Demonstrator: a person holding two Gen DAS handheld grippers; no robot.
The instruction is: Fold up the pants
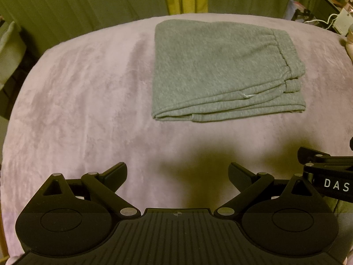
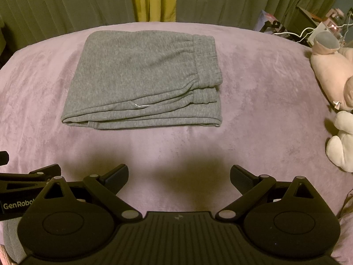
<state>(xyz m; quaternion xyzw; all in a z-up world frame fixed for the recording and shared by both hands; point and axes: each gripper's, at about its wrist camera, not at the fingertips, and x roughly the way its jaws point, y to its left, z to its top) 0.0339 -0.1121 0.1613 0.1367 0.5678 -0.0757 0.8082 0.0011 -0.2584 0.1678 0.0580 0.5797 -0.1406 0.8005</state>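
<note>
The gray pants [image 2: 141,81] are lying folded on the purple blanket [image 2: 253,132]. The left gripper [image 1: 177,173] and right gripper [image 2: 179,174] are hanging wide open, holding nothing, near the pants but not touching.

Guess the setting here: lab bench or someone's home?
Likely a home bedroom: the grey pants lie folded on a plush purple blanket like a bed cover, soft toys sit at its right edge, and curtains hang behind.
</note>
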